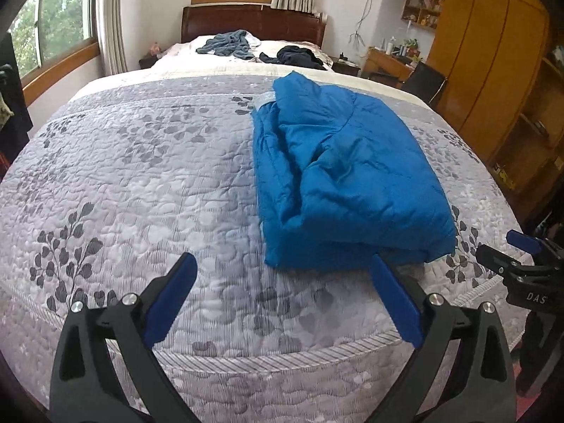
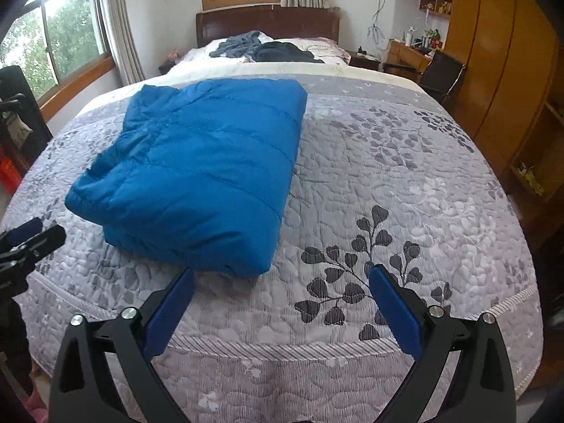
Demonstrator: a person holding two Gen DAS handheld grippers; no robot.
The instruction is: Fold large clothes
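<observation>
On the near half of the bed, there's the blue jacket (image 1: 347,176), folded into a thick padded bundle and lying flat on the grey leaf-patterned bedspread (image 1: 141,183). Its underside and inner layers are hidden inside the fold; only quilted outer panels and a bunched edge on the left show. A pale strip peeks out at the far corner, too small to make out.

The left tool (image 1: 283,269) hangs just in front of the jacket's near edge, blue fingers spread wide apart, nothing between them. The right tool (image 2: 280,282) sits the same way, fingers wide apart and empty, its left tip close to the jacket's near corner; contact can't be judged. Each tool shows only partly at the edge of the other's view.

Further up the bed, a grey-blue garment (image 2: 239,44) and a dark garment (image 2: 283,53) lie crumpled near the wooden headboard (image 2: 268,23). A wooden wardrobe (image 2: 493,63) stands at right, cut off by the frame.
</observation>
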